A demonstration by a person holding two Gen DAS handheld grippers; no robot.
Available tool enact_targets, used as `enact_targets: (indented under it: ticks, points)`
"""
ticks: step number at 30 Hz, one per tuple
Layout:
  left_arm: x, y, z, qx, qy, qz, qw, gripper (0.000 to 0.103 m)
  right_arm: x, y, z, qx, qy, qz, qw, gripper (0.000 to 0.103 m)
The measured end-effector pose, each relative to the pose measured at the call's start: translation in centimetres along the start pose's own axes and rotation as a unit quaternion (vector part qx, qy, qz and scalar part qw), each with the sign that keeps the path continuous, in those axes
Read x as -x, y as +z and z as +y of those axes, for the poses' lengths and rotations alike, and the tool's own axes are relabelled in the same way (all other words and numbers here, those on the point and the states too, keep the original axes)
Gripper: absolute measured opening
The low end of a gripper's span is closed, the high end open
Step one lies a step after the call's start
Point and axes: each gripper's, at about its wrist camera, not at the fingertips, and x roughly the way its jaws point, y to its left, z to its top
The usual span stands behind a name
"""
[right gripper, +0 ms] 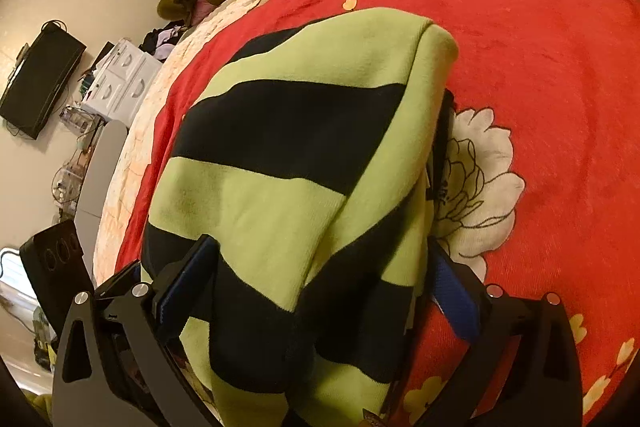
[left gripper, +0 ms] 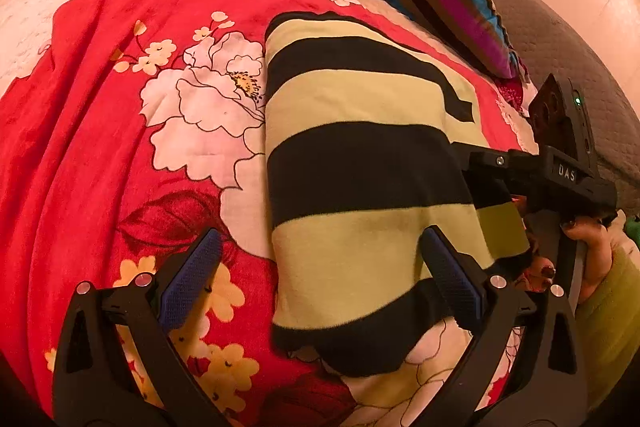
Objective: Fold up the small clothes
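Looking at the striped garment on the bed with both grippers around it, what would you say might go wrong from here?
1. The green-and-black striped knit garment is already folded over, and the open right gripper straddles its layers; closing may pinch only the top one.
2. The open left gripper has one finger on the garment, one over the red floral blanket, so it might grab blanket too.

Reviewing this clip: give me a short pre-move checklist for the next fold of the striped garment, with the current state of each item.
1. Striped garment lies on the red floral blanket: ok.
2. Left gripper open, straddling the near edge: ok.
3. Right gripper open around cloth: ok.
4. Either gripper gripping fabric: not ok, neither has closed.
5. Fold edges aligned: cannot tell, layers bunch in the right wrist view.
6. Striped pillow clear of the garment: ok.
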Motion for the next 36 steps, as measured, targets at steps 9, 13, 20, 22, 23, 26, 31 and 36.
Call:
enact_targets:
  ticks: [9, 13, 20, 22, 23, 26, 31, 36]
  points:
    - [-1.2, 1.2, 0.1, 0.035, -0.019, -0.002, 0.9992, 0.094, -0.5, 0.0, 0.1, -0.004, 0.001, -0.015, 1.000, 0.099]
    - [-1.5, 1.4, -0.2, 0.036, -0.030, -0.004, 0.9989, 0.084, -0.4, 0.0, 0.2, -0.005, 0.001, -0.014, 1.000, 0.098]
    - [-0.7, 1.3, -1.5, 0.011, -0.032, -0.014, 0.9993, 0.057, 0.3, 0.1, 0.6, -0.007, 0.022, -0.027, 0.999, 0.074]
    - [-0.4, 1.4, -1.9, 0.003, -0.030, -0.019, 0.9994, 0.055, 0.8, 0.1, 1.1, 0.000, 0.017, -0.034, 0.999, 0.070]
    - [-0.2, 1.4, -2.1, -0.001, -0.029, -0.023, 0.9993, 0.054, 1.0, 0.0, 1.2, 0.001, 0.018, -0.038, 0.999, 0.069]
    - [0.3, 1.6, -2.2, -0.004, -0.033, -0.029, 0.9990, 0.053, 1.7, -0.1, 1.6, 0.007, 0.022, -0.048, 0.999, 0.066]
    - [1.6, 1.8, -2.6, -0.010, -0.039, -0.042, 0.9983, 0.053, 2.9, -0.5, 2.5, 0.016, 0.026, -0.057, 0.998, 0.065]
    - [3.2, 1.7, -2.9, -0.019, -0.028, -0.057, 0.9978, 0.053, 3.5, -1.3, 3.3, 0.022, 0.033, -0.058, 0.998, 0.065]
